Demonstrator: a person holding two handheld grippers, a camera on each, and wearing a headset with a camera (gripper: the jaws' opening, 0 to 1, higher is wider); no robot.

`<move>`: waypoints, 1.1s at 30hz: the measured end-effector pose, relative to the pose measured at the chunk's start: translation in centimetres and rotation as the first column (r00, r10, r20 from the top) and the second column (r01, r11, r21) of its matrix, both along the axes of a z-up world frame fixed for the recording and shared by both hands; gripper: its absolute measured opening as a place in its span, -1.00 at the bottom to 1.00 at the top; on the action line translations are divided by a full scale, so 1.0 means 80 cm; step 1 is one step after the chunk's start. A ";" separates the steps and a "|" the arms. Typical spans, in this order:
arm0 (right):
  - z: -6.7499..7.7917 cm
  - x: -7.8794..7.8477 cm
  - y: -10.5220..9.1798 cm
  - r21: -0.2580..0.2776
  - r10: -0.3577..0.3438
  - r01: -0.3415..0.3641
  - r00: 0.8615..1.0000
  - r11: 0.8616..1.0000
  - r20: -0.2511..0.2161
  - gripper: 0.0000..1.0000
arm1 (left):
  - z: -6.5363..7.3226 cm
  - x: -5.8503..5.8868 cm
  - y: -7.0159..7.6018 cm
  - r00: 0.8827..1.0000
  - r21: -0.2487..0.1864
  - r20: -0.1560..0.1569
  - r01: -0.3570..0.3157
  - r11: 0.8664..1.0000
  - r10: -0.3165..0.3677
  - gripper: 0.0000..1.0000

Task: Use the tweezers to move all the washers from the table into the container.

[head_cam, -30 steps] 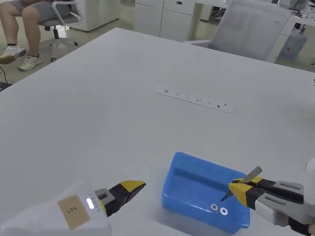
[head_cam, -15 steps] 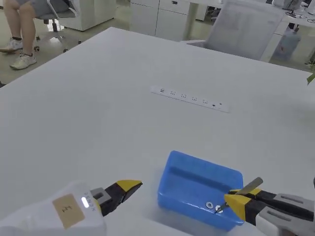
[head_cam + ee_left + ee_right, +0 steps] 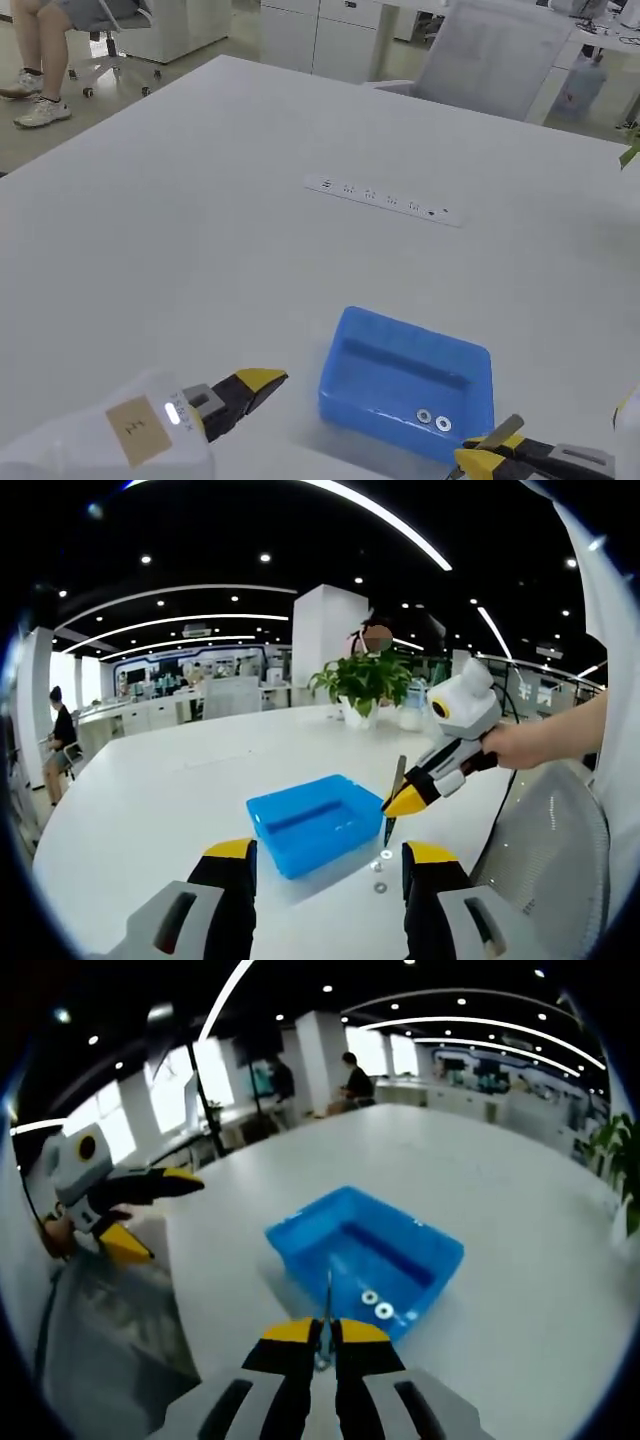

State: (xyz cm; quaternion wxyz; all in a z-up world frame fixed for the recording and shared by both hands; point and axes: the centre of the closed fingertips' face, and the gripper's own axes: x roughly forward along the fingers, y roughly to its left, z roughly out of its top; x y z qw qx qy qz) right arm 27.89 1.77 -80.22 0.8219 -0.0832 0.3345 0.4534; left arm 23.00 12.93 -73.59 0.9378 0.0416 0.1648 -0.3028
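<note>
A blue container [image 3: 405,372] sits near the table's front edge with two washers [image 3: 433,420] lying at its near right corner. My right gripper [image 3: 482,462] hovers just in front of that corner, shut on grey tweezers [image 3: 503,433]. In the right gripper view the tweezers [image 3: 327,1303] point at the container [image 3: 352,1241] and its washers [image 3: 377,1305]. My left gripper [image 3: 262,380] hangs open to the container's left, nothing between its fingers. The left gripper view shows loose washers [image 3: 383,870] on the table below the tweezers' tip [image 3: 393,790].
A white power strip [image 3: 385,200] lies across the middle of the table [image 3: 200,230]. Office chairs stand beyond the far edge, and a person sits at the far left [image 3: 40,60]. A potted plant [image 3: 365,685] stands on the table's end.
My right gripper has drawn the tweezers back out of the container toward the near edge. The two washers stay inside. The left gripper has hardly moved.
</note>
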 end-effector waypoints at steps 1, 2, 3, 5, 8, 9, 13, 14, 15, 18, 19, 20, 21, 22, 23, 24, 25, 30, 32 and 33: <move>-0.002 0.000 -0.001 -0.003 0.001 -0.001 1.000 1.000 0.001 -0.92 | 0.000 0.000 0.000 1.000 0.001 -0.002 0.001 1.000 -0.001 0.15; -0.005 0.002 -0.002 -0.013 0.001 -0.001 1.000 1.000 0.000 -0.92 | -0.001 0.000 0.000 1.000 0.002 -0.003 0.002 1.000 -0.002 0.15; -0.007 0.003 -0.003 -0.018 0.002 -0.002 1.000 1.000 -0.002 -0.92 | -0.001 0.000 -0.001 1.000 0.005 -0.003 0.003 1.000 -0.003 0.15; -0.008 0.004 -0.003 -0.016 0.005 -0.005 1.000 1.000 -0.004 -0.92 | -0.001 0.000 -0.001 1.000 0.006 -0.002 0.004 1.000 -0.004 0.15; -0.010 0.004 -0.002 -0.015 0.010 -0.011 1.000 1.000 -0.010 -0.92 | -0.001 0.000 0.000 1.000 0.005 -0.002 0.001 1.000 -0.001 0.15; -0.010 0.003 0.000 -0.015 0.017 -0.017 1.000 1.000 -0.016 -0.92 | -0.001 0.000 0.000 1.000 0.003 -0.002 0.000 1.000 0.000 0.15; -0.011 0.001 0.000 -0.017 0.029 -0.029 0.999 0.999 -0.016 -0.92 | 0.000 0.000 0.000 1.000 -0.002 0.000 0.000 1.000 0.000 0.16; -0.011 0.000 0.000 -0.016 0.031 -0.031 0.999 0.999 -0.015 -0.92 | -0.001 0.000 0.000 1.000 0.001 -0.003 -0.001 1.000 0.001 0.15; -0.011 -0.001 0.000 -0.017 0.033 -0.033 0.999 0.999 -0.015 -0.92 | -0.001 0.000 0.000 1.000 0.000 -0.003 -0.001 1.000 0.001 0.16; -0.014 -0.002 -0.002 -0.033 0.040 -0.040 0.999 0.999 -0.011 -0.92 | 0.000 0.000 -0.002 1.000 -0.005 0.000 0.003 1.000 -0.003 0.16; -0.015 -0.002 -0.003 -0.043 0.045 -0.045 0.999 0.998 -0.002 -0.92 | 0.001 0.000 -0.002 1.000 -0.007 0.000 0.004 1.000 -0.004 0.16; -0.014 -0.002 -0.003 -0.040 0.044 -0.044 0.999 0.998 -0.002 -0.92 | 0.001 0.000 -0.002 1.000 -0.006 0.000 0.004 1.000 -0.004 0.16; -0.014 -0.002 -0.002 -0.041 0.046 -0.046 0.999 0.998 -0.002 -0.92 | 0.000 0.000 -0.002 1.000 -0.005 -0.001 0.005 1.000 -0.005 0.16; -0.014 -0.002 -0.002 -0.042 0.047 -0.047 0.999 0.998 -0.001 -0.92 | 0.000 0.000 -0.002 1.000 -0.005 -0.001 0.005 1.000 -0.005 0.16; -0.014 -0.002 -0.001 -0.043 0.049 -0.049 0.999 0.998 0.000 -0.92 | 0.000 0.000 -0.002 1.000 -0.005 -0.001 0.005 1.000 -0.005 0.15; -0.014 -0.002 -0.001 -0.044 0.051 -0.051 0.999 0.998 0.000 -0.92 | 0.001 0.000 -0.002 1.000 -0.004 0.000 0.005 1.000 -0.005 0.15; -0.014 -0.003 0.001 -0.046 0.056 -0.056 0.998 0.997 0.002 -0.92 | 0.000 0.000 -0.002 1.000 -0.004 -0.001 0.005 1.000 -0.005 0.15; -0.014 -0.009 0.006 -0.081 0.102 -0.099 0.994 0.992 0.037 -0.92 | 0.000 0.000 -0.002 1.000 -0.002 -0.002 0.004 1.000 -0.004 0.15; -0.014 -0.009 0.005 -0.104 0.118 -0.111 0.991 0.988 0.058 -0.92 | 0.000 0.000 -0.002 1.000 -0.001 -0.001 0.003 1.000 -0.003 0.15; -0.014 -0.010 0.006 -0.106 0.122 -0.115 0.991 0.988 0.059 -0.92 | 0.000 0.000 -0.002 1.000 -0.002 -0.002 0.003 1.000 -0.003 0.15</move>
